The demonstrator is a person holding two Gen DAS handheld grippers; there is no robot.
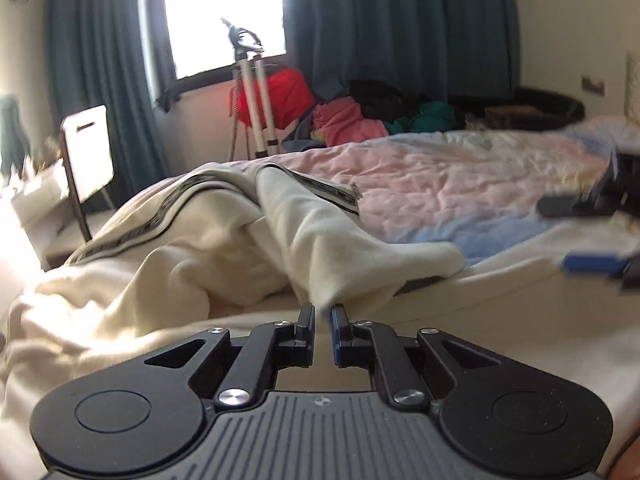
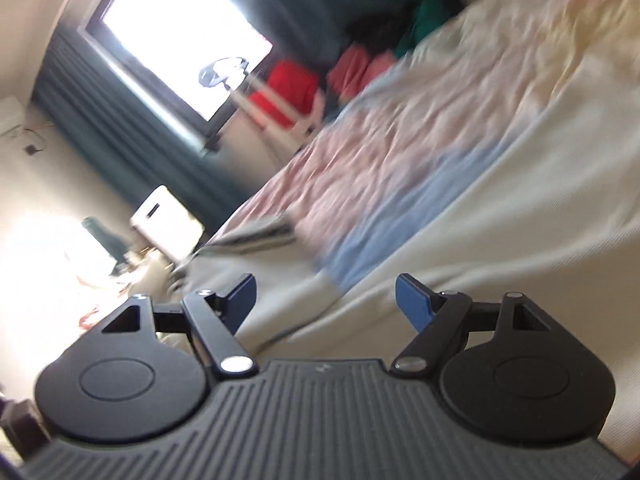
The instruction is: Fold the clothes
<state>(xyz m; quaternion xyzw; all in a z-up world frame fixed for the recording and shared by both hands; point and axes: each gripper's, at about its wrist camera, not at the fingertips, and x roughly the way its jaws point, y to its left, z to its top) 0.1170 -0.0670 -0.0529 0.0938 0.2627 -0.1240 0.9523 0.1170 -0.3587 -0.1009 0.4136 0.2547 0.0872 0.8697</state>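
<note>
Bed [image 1: 460,184] with pink-blue quilt, cream garment [image 1: 320,240], teal curtains [image 1: 400,20], bright window [image 1: 224,12]

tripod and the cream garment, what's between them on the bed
In the left wrist view, only wrinkled pink bedspread lies between the tripod and the cream garment.
</note>
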